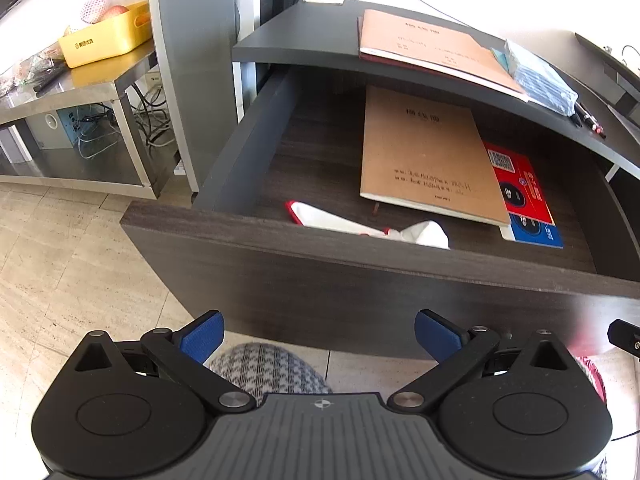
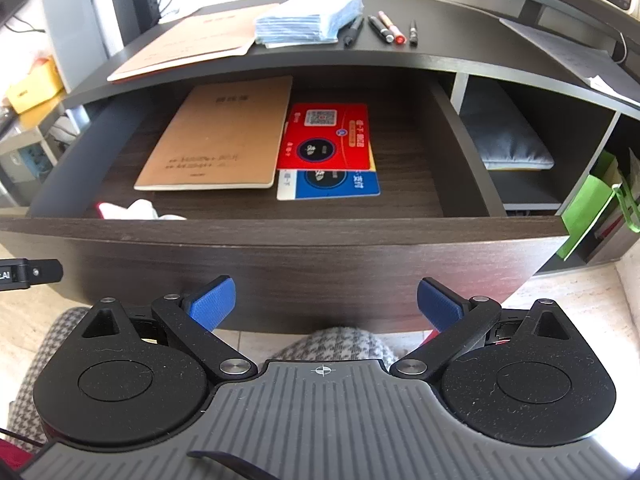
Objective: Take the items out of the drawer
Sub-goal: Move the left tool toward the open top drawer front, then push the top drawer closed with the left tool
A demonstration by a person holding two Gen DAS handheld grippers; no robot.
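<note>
Hovering in front of an open dark-wood drawer (image 2: pixel 280 240), the left gripper (image 1: pixel 318 332) and the right gripper (image 2: pixel 326 300) are both waiting with their blue pads spread wide and nothing between them, each hanging just outside the drawer's front panel and above the person's checked trouser leg (image 1: pixel 268 368). Inside the drawer, a brown notebook (image 2: pixel 220 136) is lying flat toward the left, overlapping a red card pack (image 2: pixel 326 136) that is itself lying on a blue card pack (image 2: pixel 336 186), while a white cloth with red trim (image 1: pixel 360 226) is sitting crumpled just behind the front panel. Several things are already resting on the desktop (image 2: pixel 460 46) above: a tan folder (image 1: pixel 424 46), a stack of blue sheets (image 2: pixel 310 20) and a row of pens (image 2: pixel 384 28). The emptying appears to be partway done, with a reach for the next item seemingly in hand. Any next move is calling for a lift over the front panel and a low approach under the overhanging desktop edge, which is limiting headroom at the back; the right half of the drawer floor is offering the most open room.
</note>
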